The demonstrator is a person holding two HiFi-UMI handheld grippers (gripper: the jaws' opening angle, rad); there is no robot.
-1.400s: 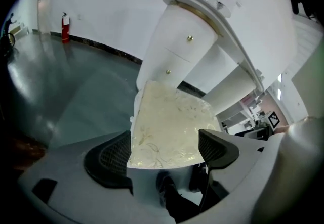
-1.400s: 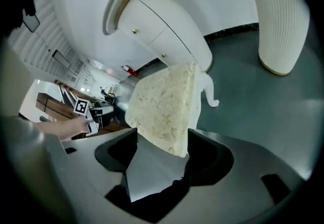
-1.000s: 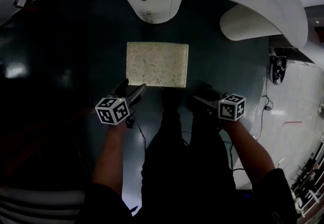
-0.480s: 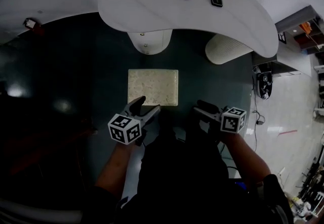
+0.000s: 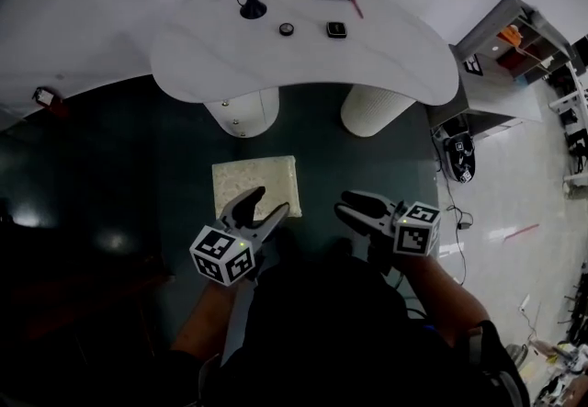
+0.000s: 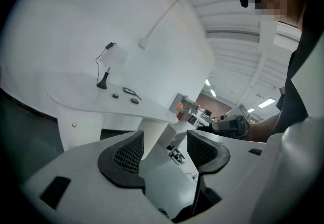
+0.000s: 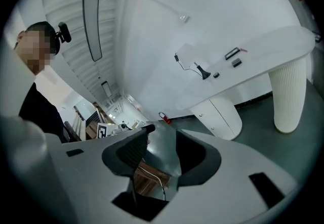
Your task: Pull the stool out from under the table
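- Stool, with a pale patterned rectangular top, stands on the dark floor at the centre of the head view, just below the table's front edge and clear of it.
- Left gripper hangs over the stool's lower right corner. Its jaws stand apart and have just been closing, with nothing between them.
- Right gripper hangs right of the stool and apart from it. Its jaws are also apart and have just been closing on nothing.
- White curved table fills the upper centre, on two pale legs.
- A lamp and a few small dark things sit on the tabletop.
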